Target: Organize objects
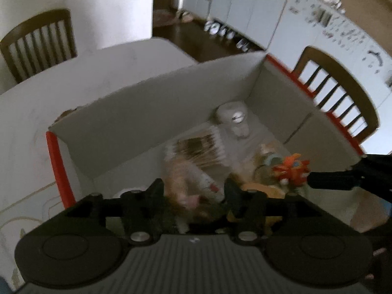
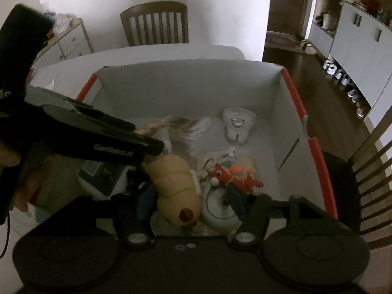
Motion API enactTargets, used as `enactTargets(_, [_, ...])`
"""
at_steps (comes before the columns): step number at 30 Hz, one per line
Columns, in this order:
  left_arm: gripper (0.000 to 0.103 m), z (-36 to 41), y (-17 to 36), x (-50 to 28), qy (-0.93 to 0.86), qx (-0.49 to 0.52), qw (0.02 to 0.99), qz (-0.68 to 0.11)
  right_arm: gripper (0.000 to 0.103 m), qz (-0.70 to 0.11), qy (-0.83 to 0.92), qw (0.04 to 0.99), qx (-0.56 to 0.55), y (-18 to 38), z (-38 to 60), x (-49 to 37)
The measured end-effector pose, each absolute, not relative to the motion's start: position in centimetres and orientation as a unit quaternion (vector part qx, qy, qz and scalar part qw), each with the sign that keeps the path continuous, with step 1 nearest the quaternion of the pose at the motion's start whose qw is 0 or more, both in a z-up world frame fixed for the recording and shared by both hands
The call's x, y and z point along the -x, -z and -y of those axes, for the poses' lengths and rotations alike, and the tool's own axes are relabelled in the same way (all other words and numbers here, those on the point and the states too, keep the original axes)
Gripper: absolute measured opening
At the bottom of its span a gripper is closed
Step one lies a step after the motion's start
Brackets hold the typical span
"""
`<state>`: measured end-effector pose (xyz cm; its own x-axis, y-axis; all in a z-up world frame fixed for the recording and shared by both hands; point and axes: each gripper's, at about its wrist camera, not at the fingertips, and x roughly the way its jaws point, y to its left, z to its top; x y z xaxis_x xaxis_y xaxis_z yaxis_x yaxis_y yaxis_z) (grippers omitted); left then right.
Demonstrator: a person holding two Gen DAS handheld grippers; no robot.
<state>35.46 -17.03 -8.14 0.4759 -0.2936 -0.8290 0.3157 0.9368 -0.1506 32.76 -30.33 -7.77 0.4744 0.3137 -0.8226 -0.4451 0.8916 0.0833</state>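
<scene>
Both sets of jaws stood apart, nothing pressed between them, as the left gripper (image 1: 193, 191) and right gripper (image 2: 196, 208) hung over the red-edged box (image 2: 294, 103). A blurred toy (image 1: 186, 191) lay loose between the left fingers; a tan caterpillar plush (image 2: 176, 186) and red dragon (image 2: 235, 174) sat inside the box. The drop looked done; the next move called for lifting clear. Beyond the box stood a white table (image 2: 147, 54) and a wooden chair (image 2: 154, 22).

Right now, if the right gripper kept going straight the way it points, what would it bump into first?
Most likely the tan caterpillar plush lying in the box, directly between the right gripper's open fingers. Depth is hard to judge.
</scene>
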Motion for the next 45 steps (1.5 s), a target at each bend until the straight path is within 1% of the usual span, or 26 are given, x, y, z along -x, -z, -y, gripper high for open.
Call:
enactTargets(5, [0.060, 16.9, 7.2, -33.9, 0.185, -0.009, 0.867, -0.462, 0.069, -0.452, -0.216, 0.863, 0.062, 6.8, 30.9, -31.8])
enactTargets(21, [0.060, 12.9, 2.6, -28.0, 0.199, 0.015, 0.894, -0.401, 0.075, -0.413, -0.194, 0.890, 0.019, 2.9, 30.7, -27.6])
enactTargets(22, [0.061, 12.5, 2.3, -27.6, 0.202, 0.017, 0.895, -0.398, 0.076, -0.411, -0.192, 0.891, 0.018, 2.7, 30.5, -27.2])
enactTargets(23, [0.066, 12.3, 2.1, -27.2, 0.203, 0.018, 0.896, -0.395, 0.077, -0.408, -0.190, 0.893, 0.018, 2.4, 30.4, -26.9])
enactTargets(24, [0.067, 11.9, 1.9, -26.8, 0.205, 0.018, 0.897, -0.392, 0.077, -0.405, -0.190, 0.894, 0.017, 2.2, 30.2, -26.6])
enactTargets(32, [0.068, 9.4, 0.7, -23.8, 0.218, 0.011, 0.904, -0.369, 0.081, -0.384, -0.172, 0.907, 0.000, 0.9, 29.3, -24.2])
enactTargets(34, [0.072, 8.8, 0.6, -23.3, 0.223, 0.013, 0.902, -0.370, 0.082, -0.378, -0.171, 0.910, -0.007, 0.7, 29.1, -23.6])
enactTargets(35, [0.076, 8.5, 0.5, -23.0, 0.226, 0.013, 0.901, -0.369, 0.083, -0.375, -0.168, 0.912, -0.008, 0.6, 28.9, -23.3])
enactTargets(36, [0.078, 8.2, 0.4, -22.8, 0.228, 0.014, 0.901, -0.368, 0.083, -0.371, -0.166, 0.914, -0.008, 0.5, 28.8, -23.0])
enactTargets(38, [0.079, 7.8, 0.2, -22.4, 0.230, 0.014, 0.901, -0.367, 0.085, -0.365, -0.166, 0.916, -0.011, 0.3, 28.5, -22.4])
enactTargets(41, [0.087, 7.3, 0.1, -21.9, 0.229, 0.011, 0.903, -0.363, 0.087, -0.356, -0.166, 0.919, -0.019, 0.2, 28.3, -21.8])
enactTargets(45, [0.087, 6.5, 0.1, -21.4, 0.229, 0.006, 0.906, -0.356, 0.090, -0.348, -0.161, 0.923, -0.035, 0.0, 28.1, -21.0])
